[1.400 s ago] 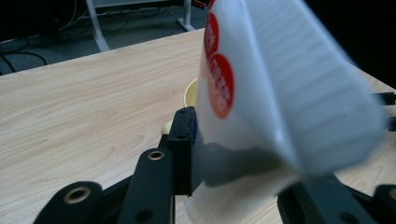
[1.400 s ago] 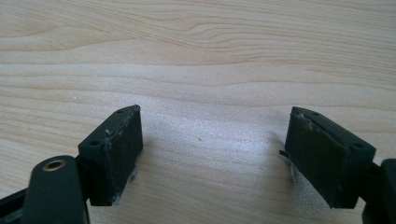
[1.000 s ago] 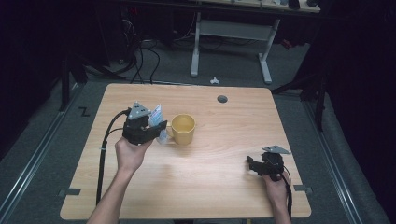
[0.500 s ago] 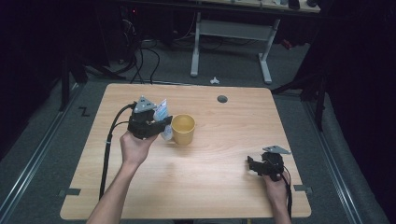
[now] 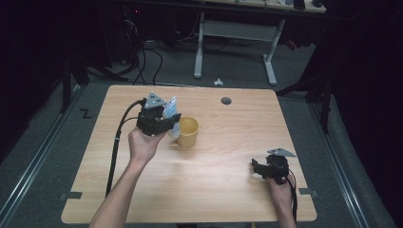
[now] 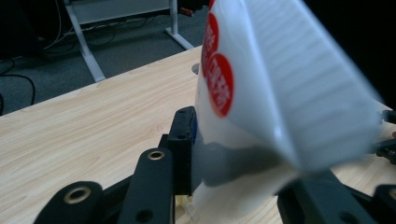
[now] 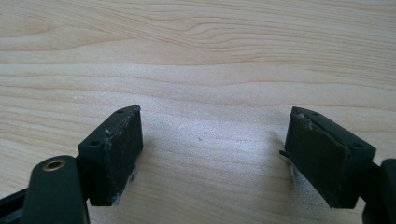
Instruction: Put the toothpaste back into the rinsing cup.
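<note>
A white packet point(image 6: 261, 93) with red round marks is clamped between the jaws of my left gripper point(image 5: 164, 118), which is shut on it. In the high view the packet point(image 5: 170, 107) is held just left of a yellow mug point(image 5: 188, 131) standing on the wooden table point(image 5: 223, 190). The packet's lower end nearly touches the mug's left rim. My right gripper point(image 5: 260, 168) rests low at the table's right front, open, with bare wood between its jaws point(image 7: 212, 144).
A round grommet hole point(image 5: 226, 100) sits near the table's far edge. A black cable point(image 5: 116, 147) trails from the left gripper along the table's left side. Beyond the table stand a desk frame point(image 5: 235, 33) and floor cables point(image 5: 147, 52).
My left gripper has lifted slightly and shifted right with the packet, bringing it closer to the mug. The right gripper has stayed in place.
</note>
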A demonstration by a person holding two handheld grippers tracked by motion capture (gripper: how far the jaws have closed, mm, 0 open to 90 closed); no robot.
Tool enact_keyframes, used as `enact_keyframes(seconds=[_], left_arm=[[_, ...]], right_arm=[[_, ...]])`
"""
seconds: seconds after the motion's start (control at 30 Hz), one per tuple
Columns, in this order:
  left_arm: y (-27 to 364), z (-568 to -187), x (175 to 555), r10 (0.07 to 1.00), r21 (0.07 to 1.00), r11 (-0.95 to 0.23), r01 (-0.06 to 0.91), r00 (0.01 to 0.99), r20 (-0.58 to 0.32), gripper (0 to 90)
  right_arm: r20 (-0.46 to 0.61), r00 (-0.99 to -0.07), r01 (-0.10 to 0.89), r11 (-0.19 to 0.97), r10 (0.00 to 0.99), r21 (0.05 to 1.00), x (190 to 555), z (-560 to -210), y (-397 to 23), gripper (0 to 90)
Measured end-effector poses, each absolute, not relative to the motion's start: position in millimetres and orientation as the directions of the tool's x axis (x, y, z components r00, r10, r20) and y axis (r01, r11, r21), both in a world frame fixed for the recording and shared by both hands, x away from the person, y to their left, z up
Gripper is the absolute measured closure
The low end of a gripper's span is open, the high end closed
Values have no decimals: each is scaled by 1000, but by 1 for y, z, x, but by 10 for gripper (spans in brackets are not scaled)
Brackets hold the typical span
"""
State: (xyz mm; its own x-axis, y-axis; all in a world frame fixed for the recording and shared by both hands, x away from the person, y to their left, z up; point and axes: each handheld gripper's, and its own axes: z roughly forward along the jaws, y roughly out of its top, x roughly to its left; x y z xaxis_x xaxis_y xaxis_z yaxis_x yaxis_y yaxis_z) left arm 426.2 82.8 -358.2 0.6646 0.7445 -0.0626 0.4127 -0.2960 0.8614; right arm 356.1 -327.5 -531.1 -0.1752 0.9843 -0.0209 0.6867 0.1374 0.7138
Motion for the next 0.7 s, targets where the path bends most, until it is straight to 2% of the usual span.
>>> enact_keyframes(seconds=[0.33,0.7], left_arm=[[76,-357,438,741,859,-291,421,667,-75,669],[68,-354,445,748,868,-298,397,662,-46,670]], right_arm=[[-20,-174,688,136,985,713,356,-531,-327,194],[-21,-174,687,137,984,713,356,-531,-327,194]])
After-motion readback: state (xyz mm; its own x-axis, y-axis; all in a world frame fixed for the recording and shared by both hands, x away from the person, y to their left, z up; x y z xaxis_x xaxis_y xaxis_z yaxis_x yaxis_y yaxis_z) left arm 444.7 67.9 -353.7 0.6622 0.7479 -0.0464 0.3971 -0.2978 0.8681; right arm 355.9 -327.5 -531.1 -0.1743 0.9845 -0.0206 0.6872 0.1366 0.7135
